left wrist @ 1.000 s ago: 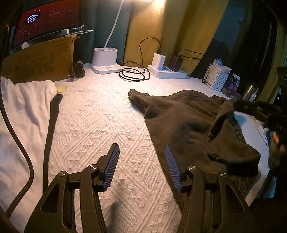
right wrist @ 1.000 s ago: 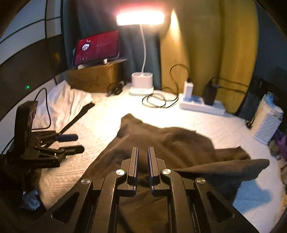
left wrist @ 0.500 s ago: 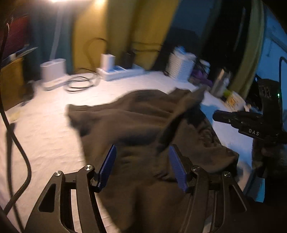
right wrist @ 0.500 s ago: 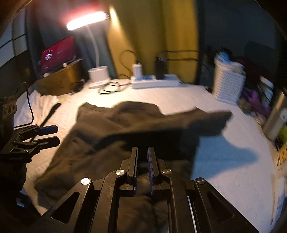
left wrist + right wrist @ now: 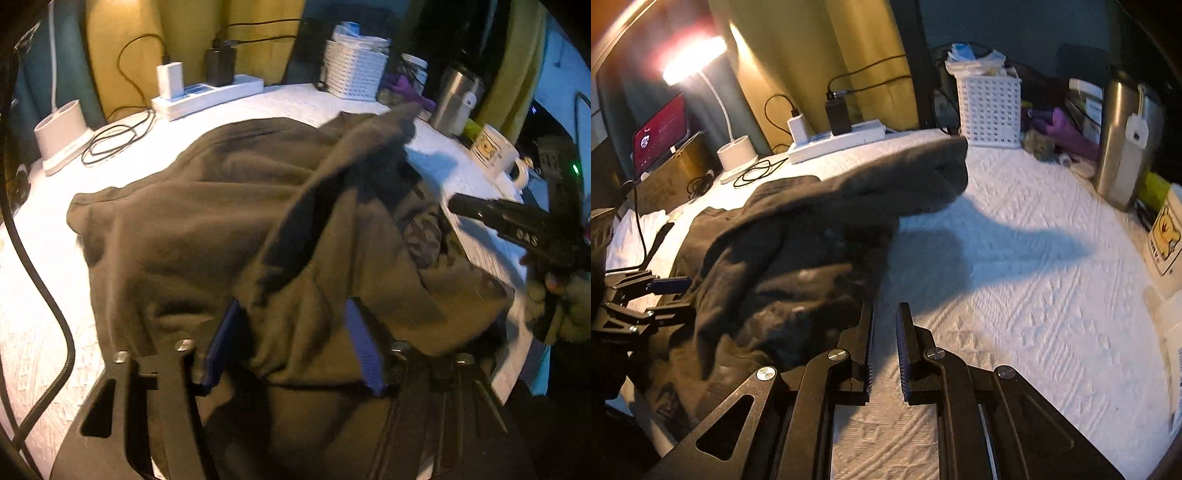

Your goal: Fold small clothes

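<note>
Near hem of dark olive fleece garment [image 5: 207, 229] cut off by lower edge, motion-blurred. Blue pads of left tongs [image 5: 291, 347] partly covered by cloth; pad contact unclear.

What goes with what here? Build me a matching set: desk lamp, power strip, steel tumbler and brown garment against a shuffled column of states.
Things
1. desk lamp
2. power strip
3. steel tumbler
4. brown garment

States
A. crumpled on the white quilted cover, one end raised
B. standing upright at the right edge
C. switched on, glowing
D. has chargers plugged into it

Pairs: 1-C, 2-D, 3-B, 4-A
</note>
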### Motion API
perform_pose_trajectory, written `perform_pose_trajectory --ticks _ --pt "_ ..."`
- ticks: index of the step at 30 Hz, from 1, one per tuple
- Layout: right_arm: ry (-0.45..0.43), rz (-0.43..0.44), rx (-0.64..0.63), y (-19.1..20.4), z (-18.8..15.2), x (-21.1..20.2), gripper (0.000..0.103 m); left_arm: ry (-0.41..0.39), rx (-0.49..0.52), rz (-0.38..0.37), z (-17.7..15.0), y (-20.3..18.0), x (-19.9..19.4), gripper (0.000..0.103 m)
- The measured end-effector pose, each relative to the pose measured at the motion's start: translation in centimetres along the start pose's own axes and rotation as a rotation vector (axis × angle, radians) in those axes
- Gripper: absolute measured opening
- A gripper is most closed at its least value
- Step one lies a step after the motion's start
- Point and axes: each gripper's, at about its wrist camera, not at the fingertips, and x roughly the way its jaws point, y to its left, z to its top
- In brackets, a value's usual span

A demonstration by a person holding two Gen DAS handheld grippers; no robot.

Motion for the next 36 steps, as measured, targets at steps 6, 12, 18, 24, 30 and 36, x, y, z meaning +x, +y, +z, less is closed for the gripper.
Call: perform_pose_trajectory --ticks 6,12,18,24,30,36 --pt "-0.006 0.013 -0.022 0.5 -0.1 0.0 0.103 -0.058 0.039 0.026 -0.1 -0.8 -2.5 0.007" --pt "-0.004 -0.014 -0.04 1.6 -0.2 -0.4 0.103 -0.121 0.016 0.03 -0.9 0.1 -7.0 0.007" --pt "0.0 -0.001 -0.124 5.3 -0.6 -1.0 0.103 -0.132 -0.029 0.059 -4.0 1.5 -9.5 0.007" --pt "0.05 0.019 -0.217 9.7 -2.6 -0.2 0.103 -0.11 -0.091 0.068 -7.8 2.7 -10.2 0.007" --pt "0.112 -0.018 -0.315 12.3 -5.3 0.8 0.103 -0.078 -0.117 0.087 -9.9 2.8 -8.9 0.007" --pt "0.114 -0.005 -0.284 11.8 -6.2 0.1 0.103 -0.06 -0.111 0.098 -10.5 2.6 -8.7 0.008"
